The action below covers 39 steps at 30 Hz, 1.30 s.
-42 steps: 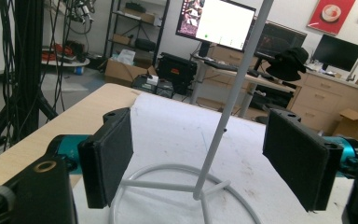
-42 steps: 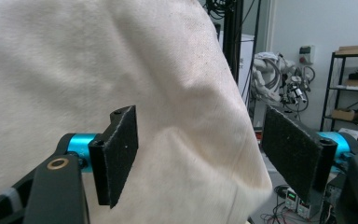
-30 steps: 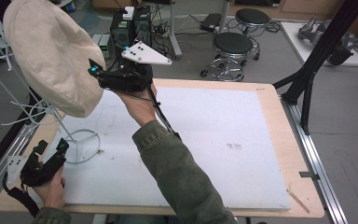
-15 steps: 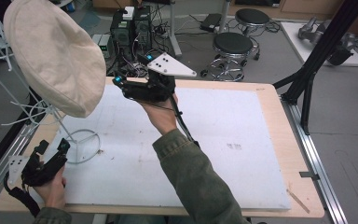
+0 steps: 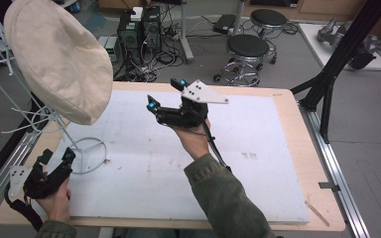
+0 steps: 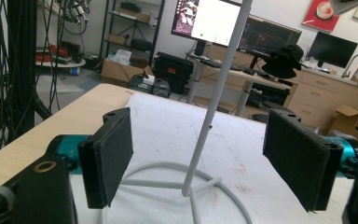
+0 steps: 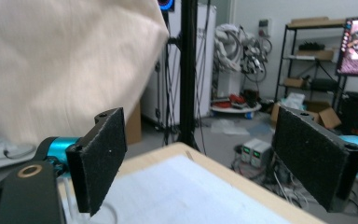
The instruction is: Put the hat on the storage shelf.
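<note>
Right claw [image 5: 164, 99]: jaws wide apart, nothing between them — held in the air over the white tabletop [image 5: 278, 163], aimed toward the hat.
Left claw [image 5: 54, 157]: open as well, empty, low at the stand's ring base [image 5: 87, 153].
Hat [image 5: 54, 59]: cream cloth, seated on top of the wire stand [image 6: 214, 98] at the tabletop's left edge.
Progress: you grip nothing at present; judged from this, any further handling of the hat or stand remains.

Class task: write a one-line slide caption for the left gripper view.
Open left tool faces the white wire stand.
</note>
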Motion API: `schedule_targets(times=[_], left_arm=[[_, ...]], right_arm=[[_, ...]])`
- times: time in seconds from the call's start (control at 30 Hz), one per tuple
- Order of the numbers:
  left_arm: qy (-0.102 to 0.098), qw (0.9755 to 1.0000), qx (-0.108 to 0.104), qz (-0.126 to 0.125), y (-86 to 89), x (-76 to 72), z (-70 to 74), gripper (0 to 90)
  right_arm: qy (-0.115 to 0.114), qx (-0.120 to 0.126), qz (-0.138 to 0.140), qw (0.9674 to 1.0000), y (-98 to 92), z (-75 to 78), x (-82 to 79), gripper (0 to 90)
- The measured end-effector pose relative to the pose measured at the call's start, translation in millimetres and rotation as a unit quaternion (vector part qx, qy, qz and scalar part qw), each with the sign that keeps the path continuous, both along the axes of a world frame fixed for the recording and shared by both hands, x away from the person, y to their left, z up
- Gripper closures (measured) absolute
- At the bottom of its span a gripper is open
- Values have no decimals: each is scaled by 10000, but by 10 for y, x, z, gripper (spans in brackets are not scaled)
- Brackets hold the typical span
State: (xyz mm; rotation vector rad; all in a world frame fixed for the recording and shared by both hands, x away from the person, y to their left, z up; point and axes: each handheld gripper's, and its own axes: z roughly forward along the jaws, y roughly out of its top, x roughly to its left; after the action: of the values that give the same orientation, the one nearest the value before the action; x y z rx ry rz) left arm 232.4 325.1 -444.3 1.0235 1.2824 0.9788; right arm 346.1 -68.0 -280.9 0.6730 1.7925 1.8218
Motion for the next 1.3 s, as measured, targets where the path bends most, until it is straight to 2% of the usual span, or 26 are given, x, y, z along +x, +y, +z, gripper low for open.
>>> schedule_targets(times=[0.1, 0.47, 0.67, 0.7, 0.87, 1.0, 1.13, 1.3], left_arm=[[14, 10000, 4, -7, -7, -2, 4, 243], [5, 10000, 5, 5, -14, -13, 5, 243], [9, 10000, 44, -14, -15, -15, 7, 243], [15, 10000, 44, -19, -15, -16, 7, 243], [9, 10000, 32, -15, -14, -33, 7, 243], [8, 10000, 21, -9, -16, -58, 8, 243], [8, 10000, 18, -2, -23, -69, 11, 243], [1, 10000, 18, 7, -21, -82, 12, 243]], right_arm=[[168, 67, -5, 9998, -109, -118, -39, 156], [99, -61, -321, 9994, -424, -349, -168, 156], [192, -119, -472, 9986, -611, -446, -174, 156], [252, -122, -513, 9983, -639, -459, -184, 156], [257, -248, -616, 9975, -799, -510, -217, 156], [283, -310, -813, 9958, -962, -555, -264, 154], [450, -335, -931, 9941, -1106, -538, -285, 122], [410, -413, -1039, 9929, -1206, -501, -355, 122]])
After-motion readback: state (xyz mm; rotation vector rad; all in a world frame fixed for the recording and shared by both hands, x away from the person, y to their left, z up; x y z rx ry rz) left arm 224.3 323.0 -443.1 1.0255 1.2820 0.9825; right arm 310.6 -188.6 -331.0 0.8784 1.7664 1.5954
